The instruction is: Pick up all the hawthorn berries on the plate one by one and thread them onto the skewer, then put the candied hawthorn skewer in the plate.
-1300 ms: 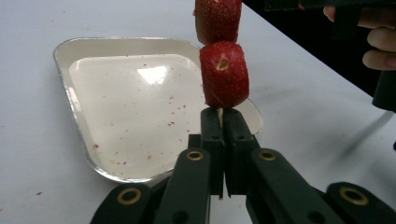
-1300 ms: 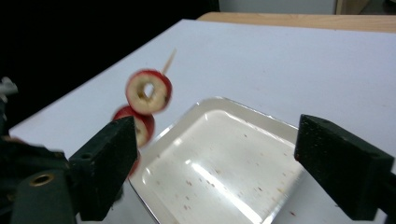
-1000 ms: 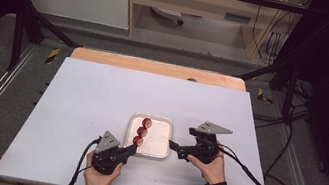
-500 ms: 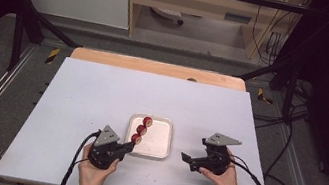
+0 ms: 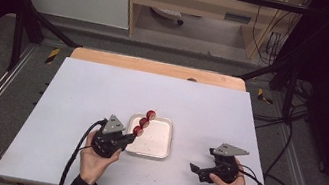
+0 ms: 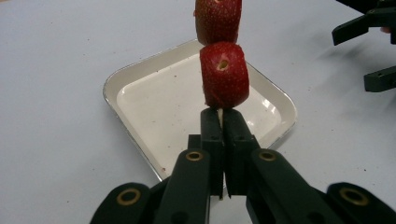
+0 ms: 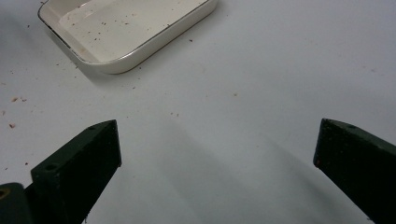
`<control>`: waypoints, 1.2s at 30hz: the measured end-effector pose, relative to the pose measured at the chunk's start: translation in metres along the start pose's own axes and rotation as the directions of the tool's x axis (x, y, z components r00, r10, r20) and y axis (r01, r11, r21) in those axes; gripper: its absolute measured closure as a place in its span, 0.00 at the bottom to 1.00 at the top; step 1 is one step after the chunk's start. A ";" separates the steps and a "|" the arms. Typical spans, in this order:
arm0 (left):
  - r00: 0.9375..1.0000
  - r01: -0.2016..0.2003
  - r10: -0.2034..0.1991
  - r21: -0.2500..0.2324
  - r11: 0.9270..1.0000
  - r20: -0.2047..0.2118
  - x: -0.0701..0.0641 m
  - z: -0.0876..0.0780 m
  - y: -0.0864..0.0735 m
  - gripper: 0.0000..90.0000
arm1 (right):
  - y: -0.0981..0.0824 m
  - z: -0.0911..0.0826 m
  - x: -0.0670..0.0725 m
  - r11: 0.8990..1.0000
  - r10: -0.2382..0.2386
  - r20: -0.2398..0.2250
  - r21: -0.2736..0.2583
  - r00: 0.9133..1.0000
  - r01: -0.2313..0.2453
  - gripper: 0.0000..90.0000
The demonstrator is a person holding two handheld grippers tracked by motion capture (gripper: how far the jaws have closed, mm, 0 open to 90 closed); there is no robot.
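- The left gripper [image 5: 128,137] is clamped tight on the bare end of a thin stick, its jaws pressed together with the stick between them; that leaves the fruit free of the pads, so nothing gets crushed.
- The skewer [image 5: 143,123] carries three red strawberry pieces and slants up from the jaws over the near-left part of the tray [image 5: 159,145], reaching past its far rim. Holding it above the tray probably means that any juice or crumbs fall into the tray rather than on the tabletop.
- In the left gripper view the nearest piece [image 6: 224,74] sits just above the jaw tips, so the grip is close to the load and steady.
- The tray is bare, near the middle of the tabletop's near edge.
- The right gripper [image 5: 196,171] stands wide open and empty, well apart to the right of the tray, out of the skewer's way.
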State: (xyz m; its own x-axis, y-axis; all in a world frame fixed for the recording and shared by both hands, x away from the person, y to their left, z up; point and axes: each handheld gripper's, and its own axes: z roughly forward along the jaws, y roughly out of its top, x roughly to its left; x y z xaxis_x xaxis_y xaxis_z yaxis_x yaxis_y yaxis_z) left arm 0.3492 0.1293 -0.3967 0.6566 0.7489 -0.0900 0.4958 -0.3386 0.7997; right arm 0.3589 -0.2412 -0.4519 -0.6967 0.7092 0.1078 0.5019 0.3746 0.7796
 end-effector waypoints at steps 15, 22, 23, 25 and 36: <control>0.999 -0.036 0.038 0.094 0.995 -0.023 0.006 0.026 0.010 0.98 | -0.004 -0.006 -0.003 1.000 0.014 0.006 -0.009 1.000 -0.014 0.02; 0.998 -0.037 0.043 0.143 0.989 -0.035 0.008 0.041 0.008 0.98 | -0.006 -0.007 -0.004 1.000 0.021 0.003 -0.008 1.000 -0.021 0.02; 0.998 -0.043 0.049 0.154 0.987 -0.036 0.007 0.044 0.007 0.98 | -0.006 -0.007 -0.004 1.000 0.018 0.003 -0.008 1.000 -0.018 0.02; 0.998 -0.047 0.054 0.171 0.984 -0.037 0.006 0.047 0.006 0.98 | -0.007 -0.007 -0.004 1.000 0.023 0.003 -0.007 1.000 -0.023 0.02; 0.995 -0.046 0.069 0.269 0.962 -0.077 0.002 0.061 0.000 0.98 | -0.008 -0.007 -0.005 1.000 0.023 -0.001 -0.009 1.000 -0.023 0.02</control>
State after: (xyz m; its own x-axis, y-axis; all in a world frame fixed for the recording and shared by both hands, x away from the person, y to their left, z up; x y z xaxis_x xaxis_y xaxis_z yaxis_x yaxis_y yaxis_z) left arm 0.3855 0.0962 -0.4334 0.6434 0.7655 0.0118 0.5998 -0.5135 0.6137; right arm 0.3543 -0.2518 -0.4539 -0.6854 0.7171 0.1267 0.5134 0.3525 0.7824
